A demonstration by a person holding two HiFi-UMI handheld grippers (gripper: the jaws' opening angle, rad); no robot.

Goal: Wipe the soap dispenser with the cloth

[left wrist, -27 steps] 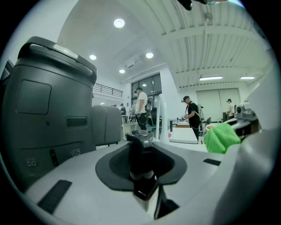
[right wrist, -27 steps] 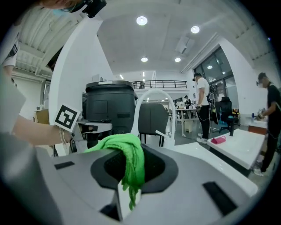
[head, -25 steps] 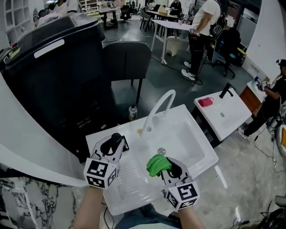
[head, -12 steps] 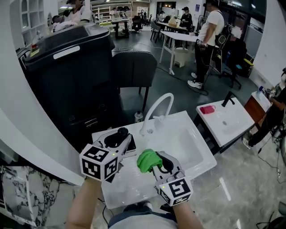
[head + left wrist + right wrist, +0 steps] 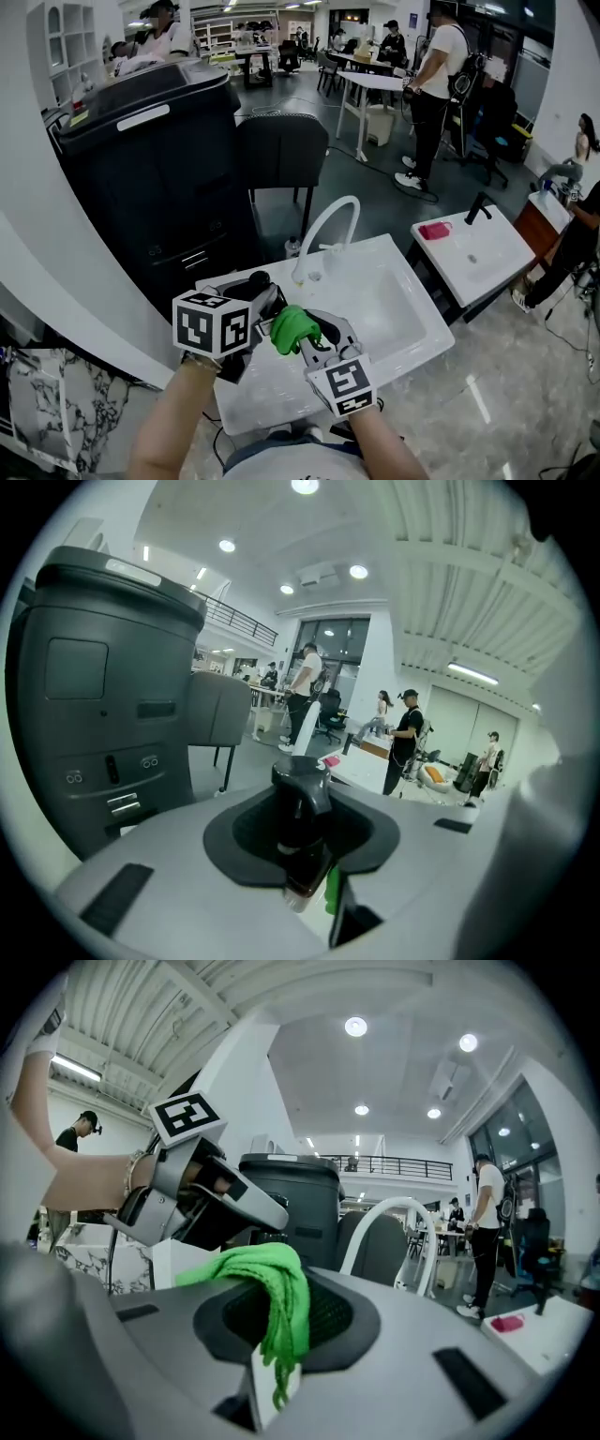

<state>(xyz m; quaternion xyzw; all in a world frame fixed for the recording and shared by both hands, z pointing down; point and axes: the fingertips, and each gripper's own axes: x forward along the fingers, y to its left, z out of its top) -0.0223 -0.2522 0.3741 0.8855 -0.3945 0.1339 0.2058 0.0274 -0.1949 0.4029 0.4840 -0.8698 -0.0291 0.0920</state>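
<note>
Dark soap dispenser with a black pump head [image 5: 300,822] sits pinched between the jaws of the left gripper [image 5: 251,298], held up over the white ceramic sink [image 5: 398,305], near its arched white faucet [image 5: 328,230]. The right gripper [image 5: 307,336] has its jaws clamped on a bunched bright green cloth [image 5: 272,1288], which hangs just beside the bottle.

To wipe well, I judge the cloth should be pressed flat against the bottle's side and drawn along it. The left grip should stay firm, turning the bottle so fresh faces come round. A loose fold would only brush it.

Most of the bottle's body is hidden. The jaws cover it in the left gripper view, and the marker cube covers it from the head view. Whether the cloth already touches the bottle I cannot tell.
</note>
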